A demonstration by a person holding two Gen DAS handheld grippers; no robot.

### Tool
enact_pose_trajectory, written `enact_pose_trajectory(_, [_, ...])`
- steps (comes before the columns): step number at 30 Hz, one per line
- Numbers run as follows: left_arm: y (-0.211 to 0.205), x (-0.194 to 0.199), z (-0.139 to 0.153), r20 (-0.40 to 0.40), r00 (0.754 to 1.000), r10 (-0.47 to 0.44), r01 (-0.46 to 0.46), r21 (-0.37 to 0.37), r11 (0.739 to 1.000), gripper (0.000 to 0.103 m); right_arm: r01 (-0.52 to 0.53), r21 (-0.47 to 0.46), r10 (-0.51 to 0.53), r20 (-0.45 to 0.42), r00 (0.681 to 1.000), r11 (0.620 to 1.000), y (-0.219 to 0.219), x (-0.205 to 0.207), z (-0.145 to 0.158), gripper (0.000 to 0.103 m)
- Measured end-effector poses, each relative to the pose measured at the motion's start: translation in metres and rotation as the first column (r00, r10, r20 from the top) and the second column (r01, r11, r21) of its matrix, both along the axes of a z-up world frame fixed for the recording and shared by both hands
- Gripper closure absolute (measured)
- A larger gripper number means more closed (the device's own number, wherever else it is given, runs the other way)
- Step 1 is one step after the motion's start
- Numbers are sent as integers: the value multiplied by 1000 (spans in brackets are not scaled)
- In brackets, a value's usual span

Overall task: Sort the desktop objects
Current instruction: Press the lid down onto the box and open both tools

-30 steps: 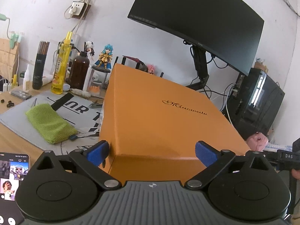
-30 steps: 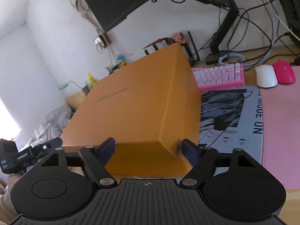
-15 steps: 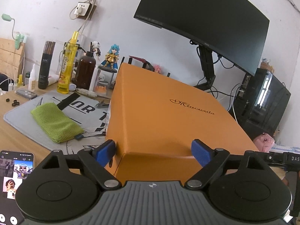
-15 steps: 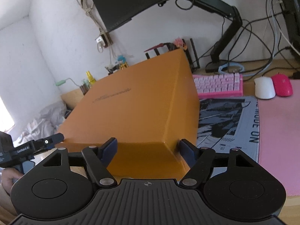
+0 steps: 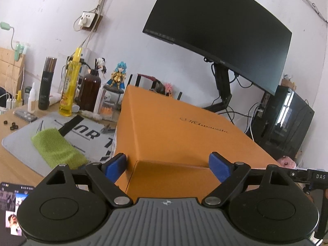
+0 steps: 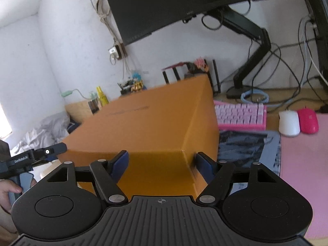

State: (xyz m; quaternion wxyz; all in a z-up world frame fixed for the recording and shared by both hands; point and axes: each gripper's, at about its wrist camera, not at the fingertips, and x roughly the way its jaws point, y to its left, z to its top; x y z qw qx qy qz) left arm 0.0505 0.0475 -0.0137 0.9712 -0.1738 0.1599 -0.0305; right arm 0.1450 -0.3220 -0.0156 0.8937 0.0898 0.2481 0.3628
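Nearest the cameras, the left hand-held gripper point(image 5: 168, 165) has its blue pads around one near corner of the orange box point(image 5: 184, 135), and the right hand-held gripper point(image 6: 162, 164) has its pads around the other near corner; each looks closed on the box, though whether every pad truly presses the card is hard to see. The box fills the middle of the worktop point(image 5: 12, 160), lid upward with faint script on it, its base hidden, so whether it rests on or is clear of the surface cannot be told.

To its left lie a grey mat point(image 5: 26, 135) with a green mesh pouch point(image 5: 55, 150); a phone point(image 5: 14, 207) is cut off at the lower edge. To its right are a printed mat point(image 6: 246, 149), a pink pad point(image 6: 303, 176), a pink keyboard point(image 6: 242, 116) and two mice point(image 6: 289, 123). Farther back stand bottles point(image 5: 69, 88) and a figurine point(image 5: 119, 78), blurred in the right view. A dark monitor point(image 5: 217, 30) on an arm hangs before the white wall point(image 5: 51, 10).
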Motion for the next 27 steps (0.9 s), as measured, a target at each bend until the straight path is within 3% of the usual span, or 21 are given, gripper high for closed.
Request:
enact_pose_trajectory(6, [1, 2, 1, 6, 1000, -5, 5, 6, 1000, 15, -7, -21, 7, 26, 1000, 1000, 5, 6, 11, 28])
enact_pose_trajectory(13, [-3, 2, -4, -13, 1000, -11, 11, 41, 999, 16, -14, -55, 14, -4, 1000, 998, 6, 5, -4, 28])
enact_pose_trajectory(19, [-1, 3, -2, -15, 1000, -21, 21, 42, 999, 13, -11, -25, 11, -8, 1000, 1000, 5, 7, 0, 25])
enact_pose_trajectory(27, [0, 4, 15, 37, 999, 1, -4, 86, 996, 9, 12, -28, -9, 78, 997, 1000, 9, 11, 18, 20])
